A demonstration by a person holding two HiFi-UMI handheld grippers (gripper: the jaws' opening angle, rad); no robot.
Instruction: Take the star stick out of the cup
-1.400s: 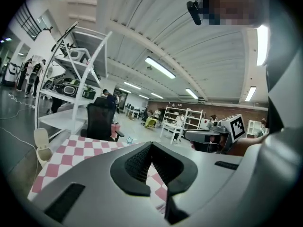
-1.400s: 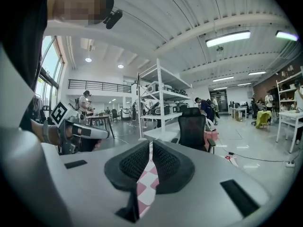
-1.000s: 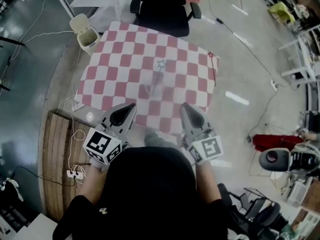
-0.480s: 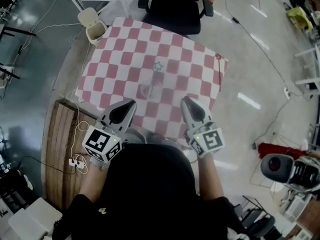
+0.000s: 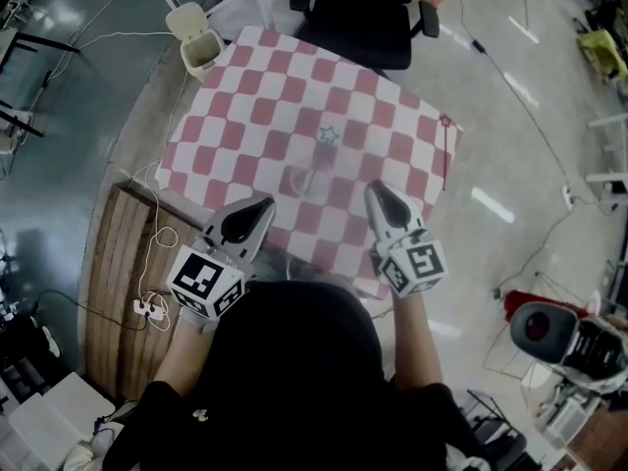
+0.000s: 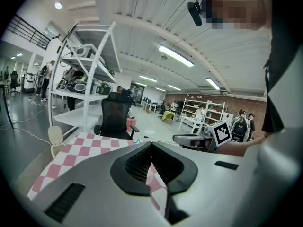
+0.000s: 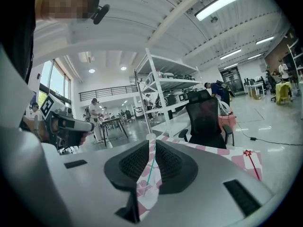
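Note:
A clear cup [image 5: 299, 181] stands in the middle of the red-and-white checked table [image 5: 245, 106]. A thin green stick with a pale blue star [image 5: 329, 133] leans out of it. Both grippers hover over the near table edge, short of the cup and touching nothing. The left gripper [image 5: 261, 204] sits near-left of the cup, the right gripper [image 5: 375, 188] near-right, both shut and empty. In the right gripper view the stick [image 7: 150, 167] and the cup [image 7: 143, 189] show through the slit of the right gripper [image 7: 151, 144]. The left gripper [image 6: 151, 145] shows only cloth in its slit.
A red star stick [image 5: 446, 150] lies along the table's right edge, also the red star stick [image 7: 251, 162] in the right gripper view. A white bin [image 5: 201, 39] stands at the far-left corner, a black chair [image 5: 368, 8] behind the table. A wooden bench [image 5: 118, 283] with cables lies to the left.
The right gripper has edged forward over the table toward the cup. The left gripper has barely moved. The cup and the stick stand as before.

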